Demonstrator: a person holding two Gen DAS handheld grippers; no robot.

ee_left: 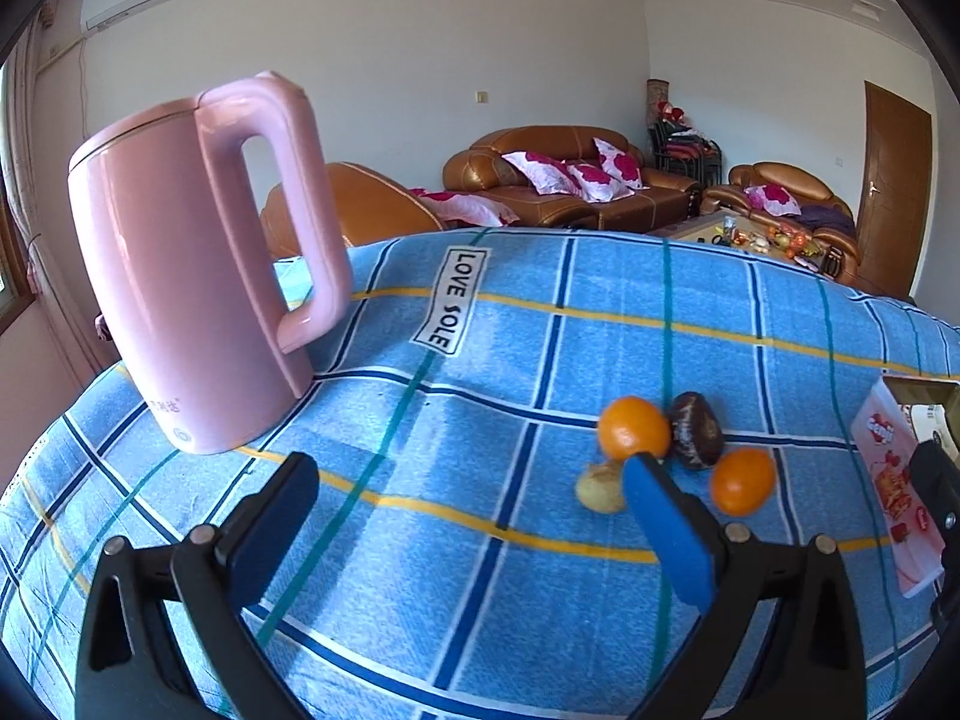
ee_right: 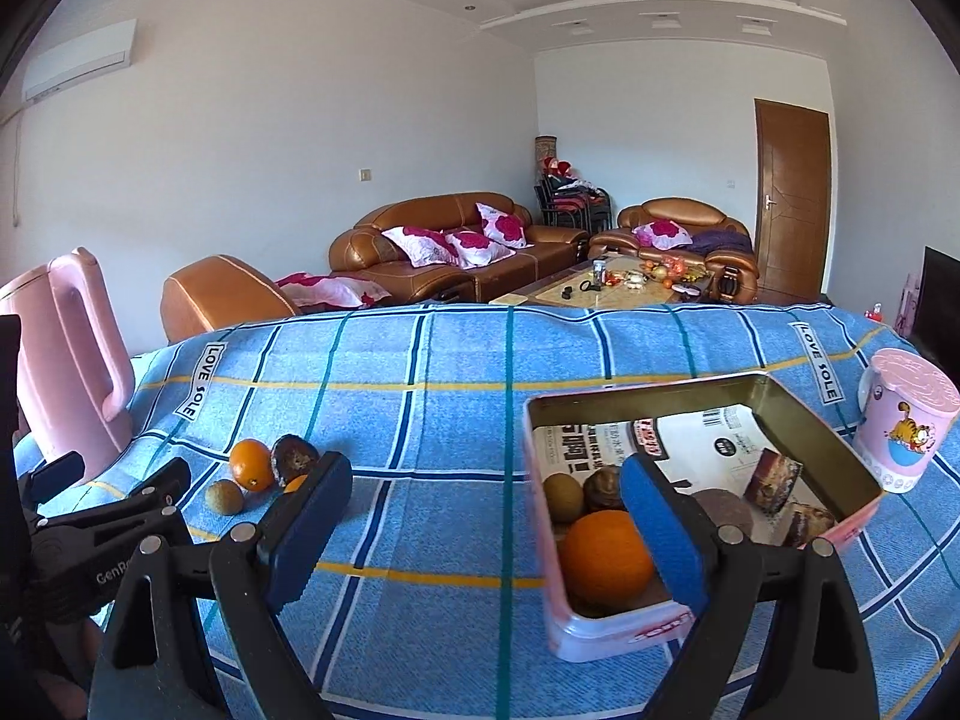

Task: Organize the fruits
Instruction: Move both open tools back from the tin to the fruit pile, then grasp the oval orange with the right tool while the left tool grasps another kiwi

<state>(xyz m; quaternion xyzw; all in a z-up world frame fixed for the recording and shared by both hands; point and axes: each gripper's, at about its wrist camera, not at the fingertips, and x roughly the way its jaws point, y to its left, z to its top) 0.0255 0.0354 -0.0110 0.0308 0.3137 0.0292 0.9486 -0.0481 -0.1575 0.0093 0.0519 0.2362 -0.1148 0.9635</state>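
Observation:
Loose fruit lies on the blue checked cloth: two oranges, a dark brown fruit and a small yellowish fruit. My left gripper is open and empty, just left of the pile; its right fingertip overlaps the small fruit. A pink rectangular tin holds an orange, a greenish fruit and dark brown fruits. My right gripper is open and empty, its right finger over the tin. The loose pile also shows in the right wrist view.
A tall pink kettle stands at the table's left. A pink lidded cup stands right of the tin. The left gripper's body shows at the right view's left edge. Brown sofas and a coffee table lie beyond the table.

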